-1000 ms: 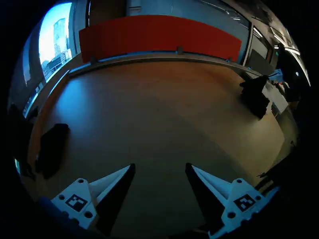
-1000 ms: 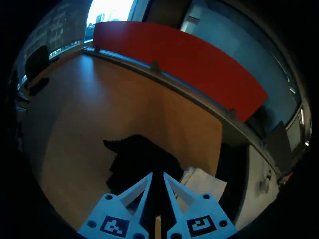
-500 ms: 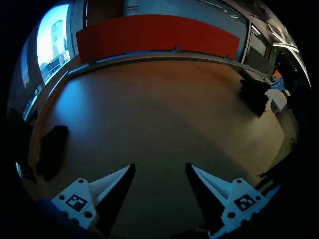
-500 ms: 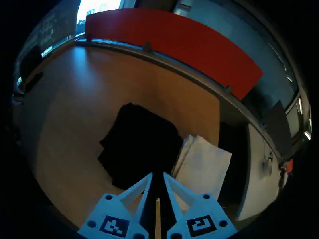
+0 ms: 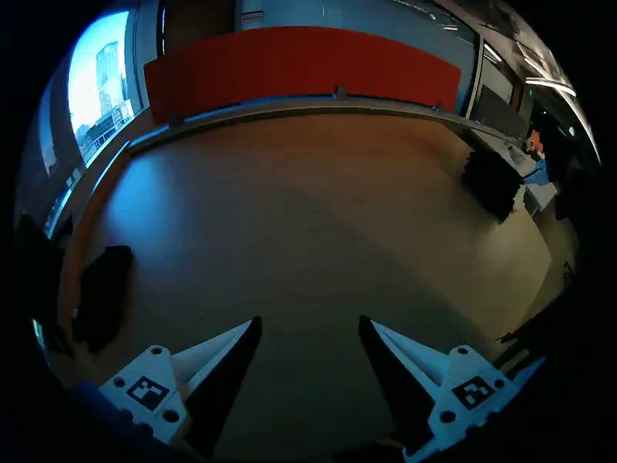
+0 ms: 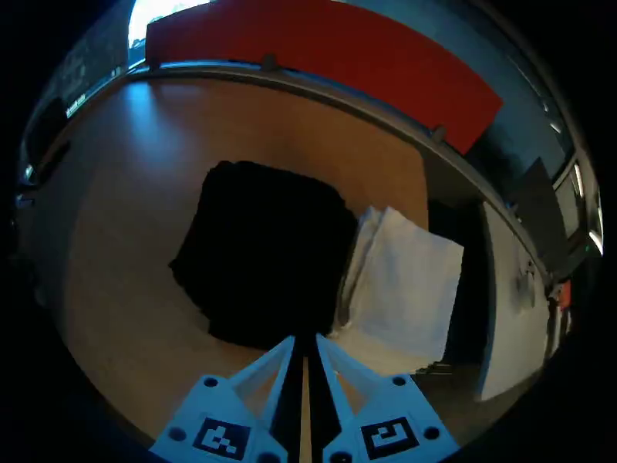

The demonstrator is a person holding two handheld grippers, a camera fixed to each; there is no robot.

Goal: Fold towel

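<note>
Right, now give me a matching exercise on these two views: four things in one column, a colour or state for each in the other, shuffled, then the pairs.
Things:
1. left gripper
2. right gripper
3. partition
4. dark towel

Colour or state:
A. lies on the table beside the white stack
B. fingers nearly together, nothing between them
C. red
D. fingers spread apart

Pairs: 1-D, 2-B, 3-C, 4-A

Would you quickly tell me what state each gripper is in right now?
Left gripper: open, holding nothing.
Right gripper: shut, apparently empty.
</note>
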